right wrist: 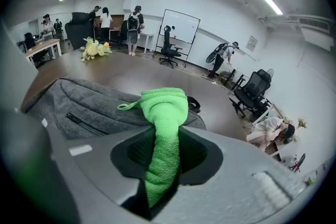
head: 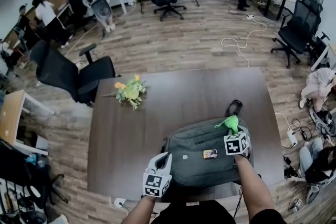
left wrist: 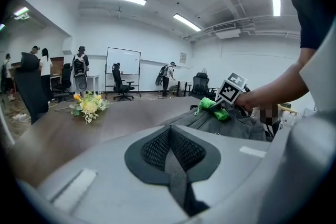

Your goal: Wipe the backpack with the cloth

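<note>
Cloth [right wrist: 163, 128], green and bunched, is pinched between the jaws of the right gripper [head: 234, 132], which hangs over the far right corner of the grey backpack [head: 197, 157]. The bag lies flat at the near edge of the bench [head: 157, 118], so most of the fabric to be wiped spreads to that gripper's left and toward the person, along the bag's left-right length. The left gripper [head: 163, 159], jaws together on nothing, sits at the bag's near left corner, likely placed to steady it, while a bunch of flowers [head: 130, 92] lies well apart at the far left and nothing appears to block a sweep.
</note>
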### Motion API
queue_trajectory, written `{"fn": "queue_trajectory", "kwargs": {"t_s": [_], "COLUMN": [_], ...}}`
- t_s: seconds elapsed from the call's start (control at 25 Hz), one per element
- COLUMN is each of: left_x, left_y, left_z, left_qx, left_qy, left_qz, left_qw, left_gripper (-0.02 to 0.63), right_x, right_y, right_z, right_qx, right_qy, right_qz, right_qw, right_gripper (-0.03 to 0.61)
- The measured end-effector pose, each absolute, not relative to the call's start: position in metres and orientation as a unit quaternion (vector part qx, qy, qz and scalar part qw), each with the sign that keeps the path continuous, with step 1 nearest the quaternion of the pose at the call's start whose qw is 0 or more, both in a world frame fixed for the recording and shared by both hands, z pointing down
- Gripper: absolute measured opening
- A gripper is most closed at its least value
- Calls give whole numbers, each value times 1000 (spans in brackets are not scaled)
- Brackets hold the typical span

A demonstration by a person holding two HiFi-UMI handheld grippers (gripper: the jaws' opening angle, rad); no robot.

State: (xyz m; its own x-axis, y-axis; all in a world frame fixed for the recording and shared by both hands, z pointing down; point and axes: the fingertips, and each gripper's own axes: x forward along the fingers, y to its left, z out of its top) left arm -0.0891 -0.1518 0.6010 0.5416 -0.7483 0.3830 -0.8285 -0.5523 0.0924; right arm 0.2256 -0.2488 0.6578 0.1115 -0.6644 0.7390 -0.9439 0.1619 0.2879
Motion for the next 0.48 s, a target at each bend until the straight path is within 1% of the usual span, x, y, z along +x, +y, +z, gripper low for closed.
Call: {"fn": "queue_trajectory", "kwargs": {"t_s": [0.2, 0.48], "left_x": [-99, -112], "left_y": [-151, -146], "left_z": [604, 609], "left_qx": [865, 858], "left_qy": [-461, -472], "left_qz": [152, 151], "left_qw": [131, 139], "left_gripper": [20, 20], "right_x": [236, 269], "right_y": [-251, -255], "right_z": [652, 637], "right_qx": [635, 662], "right_qy": [-632, -609], "right_qz": [158, 153], "right_qw": [416, 409], "right_gripper": [103, 103]}}
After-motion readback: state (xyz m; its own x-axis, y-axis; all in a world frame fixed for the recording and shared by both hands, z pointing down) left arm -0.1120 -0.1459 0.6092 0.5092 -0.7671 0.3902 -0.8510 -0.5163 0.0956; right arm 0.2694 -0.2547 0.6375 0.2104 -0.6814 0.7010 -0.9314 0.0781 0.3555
